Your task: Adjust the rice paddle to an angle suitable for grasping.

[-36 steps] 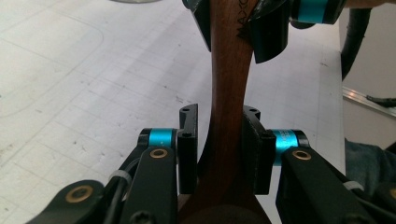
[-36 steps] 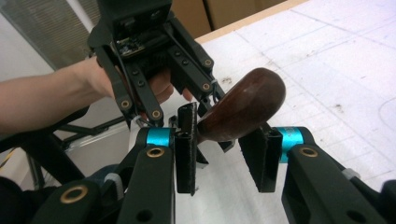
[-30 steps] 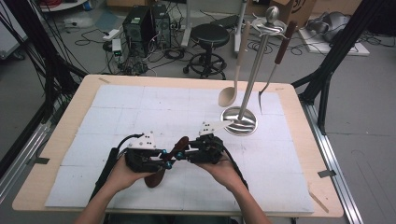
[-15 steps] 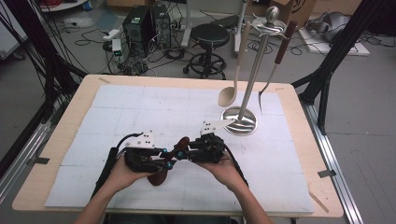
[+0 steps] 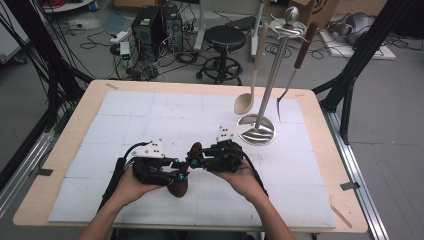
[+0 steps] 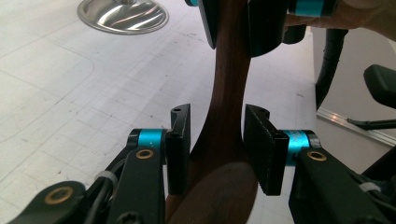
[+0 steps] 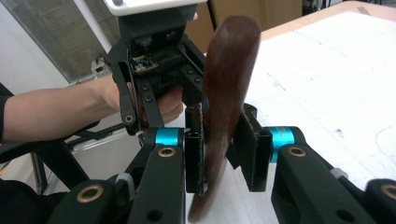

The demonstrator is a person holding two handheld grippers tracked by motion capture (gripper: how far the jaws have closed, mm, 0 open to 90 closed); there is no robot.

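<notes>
a: where does the dark wooden spoon (image 5: pixel 186 167) sit?

b: off the bench (image 5: pixel 70 145), near its front edge, passed between both grippers. its bowl is low by the left gripper (image 6: pixel 217 140), its handle end up by the right gripper (image 7: pixel 219 147).

a: state of the fingers?

b: right gripper fingers (image 7: pixel 252 147) clenched on the handle, pads pressing both sides. left gripper fingers (image 6: pixel 180 147) have just been opening; the spoon's neck stands between them, with a gap at the right pad, so released.

a: anything else?

b: a metal utensil stand (image 5: pixel 257 131) at the far right of the bench, a pale spoon (image 5: pixel 244 102) hanging from it.
</notes>
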